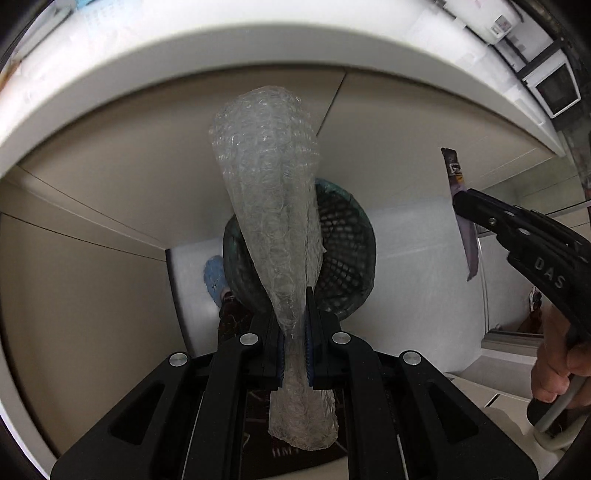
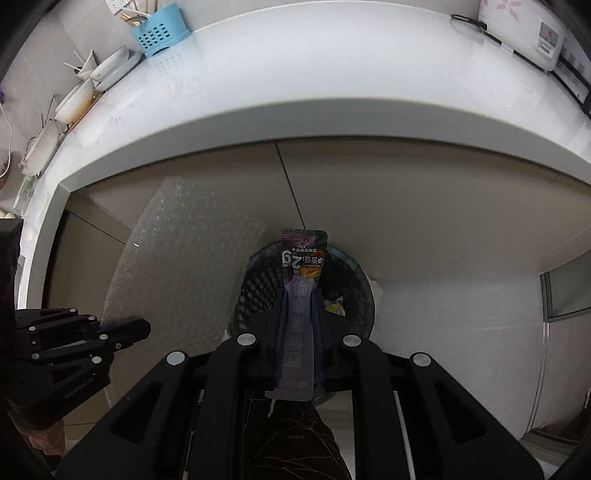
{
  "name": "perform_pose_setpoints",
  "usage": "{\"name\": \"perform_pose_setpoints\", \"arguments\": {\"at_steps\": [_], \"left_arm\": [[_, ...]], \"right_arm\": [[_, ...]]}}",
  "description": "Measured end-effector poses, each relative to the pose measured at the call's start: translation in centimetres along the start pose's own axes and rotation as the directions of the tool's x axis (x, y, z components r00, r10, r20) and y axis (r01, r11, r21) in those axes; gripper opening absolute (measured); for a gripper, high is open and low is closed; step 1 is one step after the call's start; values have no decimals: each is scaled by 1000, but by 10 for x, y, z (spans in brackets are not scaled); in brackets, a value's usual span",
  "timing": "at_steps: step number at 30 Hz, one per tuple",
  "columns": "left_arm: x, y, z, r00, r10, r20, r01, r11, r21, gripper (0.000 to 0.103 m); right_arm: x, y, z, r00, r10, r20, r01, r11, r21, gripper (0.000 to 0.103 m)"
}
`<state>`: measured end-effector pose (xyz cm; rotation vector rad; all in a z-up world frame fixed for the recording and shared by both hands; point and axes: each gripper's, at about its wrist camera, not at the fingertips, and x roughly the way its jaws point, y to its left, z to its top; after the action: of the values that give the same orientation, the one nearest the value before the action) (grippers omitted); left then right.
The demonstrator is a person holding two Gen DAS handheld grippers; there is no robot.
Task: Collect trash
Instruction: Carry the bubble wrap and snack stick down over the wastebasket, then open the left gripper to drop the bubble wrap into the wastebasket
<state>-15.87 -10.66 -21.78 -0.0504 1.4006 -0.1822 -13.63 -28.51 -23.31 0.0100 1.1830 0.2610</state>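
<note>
My left gripper (image 1: 294,295) is shut on a clear sheet of bubble wrap (image 1: 271,177) and holds it upright over a dark mesh trash basket (image 1: 343,229) on the floor. My right gripper (image 2: 299,295) is shut on a purple snack wrapper (image 2: 301,280) and holds it above the same basket (image 2: 258,291). In the left wrist view the right gripper (image 1: 460,201) shows at the right with the wrapper (image 1: 463,218) hanging from it. In the right wrist view the left gripper (image 2: 146,328) and the bubble wrap (image 2: 181,254) show at the left.
A white counter (image 2: 332,74) juts out above beige cabinet doors (image 2: 406,206). On it stand bowls and plates in a rack (image 2: 81,96), a blue utensil holder (image 2: 159,29) and a white appliance (image 2: 524,33). A blue slipper (image 1: 214,277) is beside the basket.
</note>
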Motion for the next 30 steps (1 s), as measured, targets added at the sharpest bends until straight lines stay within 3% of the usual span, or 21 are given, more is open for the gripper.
{"name": "perform_pose_setpoints", "arguments": {"at_steps": [13, 19, 24, 30], "left_arm": [[83, -5, 14, 998, 54, -24, -53, 998, 42, 7], [123, -12, 17, 991, 76, -111, -72, 997, 42, 7], [139, -21, 19, 986, 91, -142, -81, 994, 76, 7], [146, -32, 19, 988, 56, -146, -42, 995, 94, 11]], "right_arm": [[53, -20, -14, 997, 13, -72, -9, 999, 52, 12], [72, -31, -19, 995, 59, -84, -51, 994, 99, 13], [86, -36, -23, 993, 44, -112, -32, 994, 104, 13], [84, -42, -24, 993, 41, -113, -27, 992, 122, 13]]}}
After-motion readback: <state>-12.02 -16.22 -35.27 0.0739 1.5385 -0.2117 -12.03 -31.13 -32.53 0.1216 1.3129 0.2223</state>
